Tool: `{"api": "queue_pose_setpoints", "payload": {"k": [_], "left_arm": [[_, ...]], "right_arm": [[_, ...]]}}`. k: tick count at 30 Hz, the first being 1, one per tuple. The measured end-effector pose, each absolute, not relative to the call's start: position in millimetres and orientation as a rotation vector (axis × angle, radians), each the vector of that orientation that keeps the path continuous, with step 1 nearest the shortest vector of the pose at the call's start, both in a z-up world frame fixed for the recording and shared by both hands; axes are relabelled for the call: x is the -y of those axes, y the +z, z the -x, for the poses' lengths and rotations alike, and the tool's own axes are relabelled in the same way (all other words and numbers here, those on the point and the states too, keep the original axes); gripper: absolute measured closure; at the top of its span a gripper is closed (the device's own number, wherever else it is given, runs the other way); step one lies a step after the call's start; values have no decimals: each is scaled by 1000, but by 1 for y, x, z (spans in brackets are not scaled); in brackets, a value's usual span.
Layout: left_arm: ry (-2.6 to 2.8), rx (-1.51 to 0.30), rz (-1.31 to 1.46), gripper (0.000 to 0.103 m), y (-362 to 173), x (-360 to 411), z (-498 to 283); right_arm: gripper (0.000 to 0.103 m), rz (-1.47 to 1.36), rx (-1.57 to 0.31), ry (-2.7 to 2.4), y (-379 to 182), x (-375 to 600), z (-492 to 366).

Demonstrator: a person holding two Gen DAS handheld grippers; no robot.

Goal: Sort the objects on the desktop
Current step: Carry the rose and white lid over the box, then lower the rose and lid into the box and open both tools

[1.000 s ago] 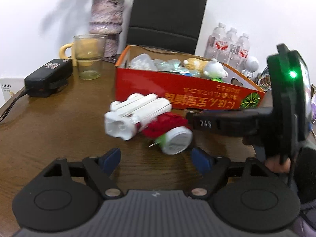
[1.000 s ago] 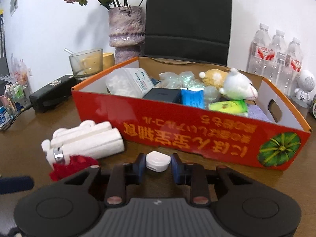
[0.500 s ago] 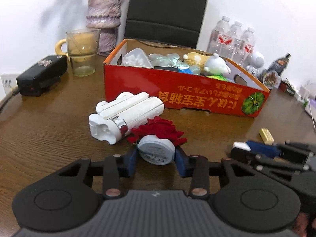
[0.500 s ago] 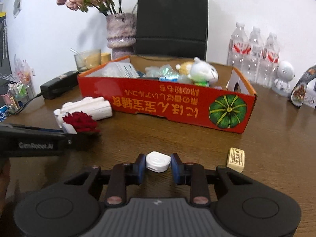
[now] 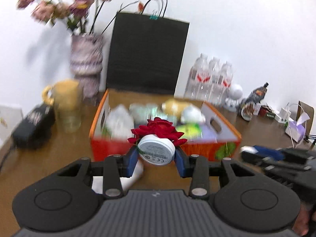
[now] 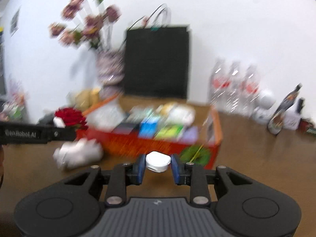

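Left wrist: left hand-held gripper (image 5: 156,156) is clamping the rose puck (image 5: 156,152), right hand-held gripper (image 6: 158,163) is gripping the white cap (image 6: 158,161); orange box (image 5: 227,148) is sitting dead ahead of both.

table (image 5: 59,158): wood | on it: orange box (image 5: 197,150), vase (image 5: 86,63), 3 bottles (image 5: 212,79)

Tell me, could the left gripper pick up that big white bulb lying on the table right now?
Probably not yet. The left gripper is already shut on a white round base with a red rose, so its jaws are full. The white bulb lies on the table in front of the orange box; nothing lies over it.
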State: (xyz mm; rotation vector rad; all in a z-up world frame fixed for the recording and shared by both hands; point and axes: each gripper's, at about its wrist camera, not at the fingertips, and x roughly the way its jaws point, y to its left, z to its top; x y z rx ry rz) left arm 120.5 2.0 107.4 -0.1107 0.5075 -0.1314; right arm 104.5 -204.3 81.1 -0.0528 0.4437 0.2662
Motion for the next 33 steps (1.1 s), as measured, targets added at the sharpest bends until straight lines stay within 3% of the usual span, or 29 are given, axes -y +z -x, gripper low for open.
{"api": "queue_pose_setpoints", "payload": {"k": [8, 19, 21, 22, 23, 25, 26, 28, 33], "left_arm": [[-147, -673, 206, 62, 94, 11, -228], [-142, -779, 151, 59, 66, 15, -261], [-130, -793, 141, 30, 72, 13, -263], [-124, -801, 136, 29, 76, 11, -263], [-118, -817, 118, 29, 80, 11, -265], [-108, -848, 82, 28, 90, 10, -271], [-111, -871, 62, 22, 94, 10, -276], [-118, -946, 40, 10, 100, 6, -290], [-70, -1031, -6, 0, 116, -1, -303]], "right_arm": [[76, -39, -519, 251, 102, 219, -206], [74, -30, -747, 257, 57, 189, -281], [48, -64, -793, 248, 57, 192, -284], [30, -86, -826, 238, 59, 195, -286], [24, -104, -859, 231, 62, 198, -290], [16, -139, -924, 216, 69, 204, -297], [15, -146, -954, 211, 73, 206, -301], [14, -151, -1015, 194, 82, 209, -309], [11, -107, -1117, 148, 102, 206, -321]]}}
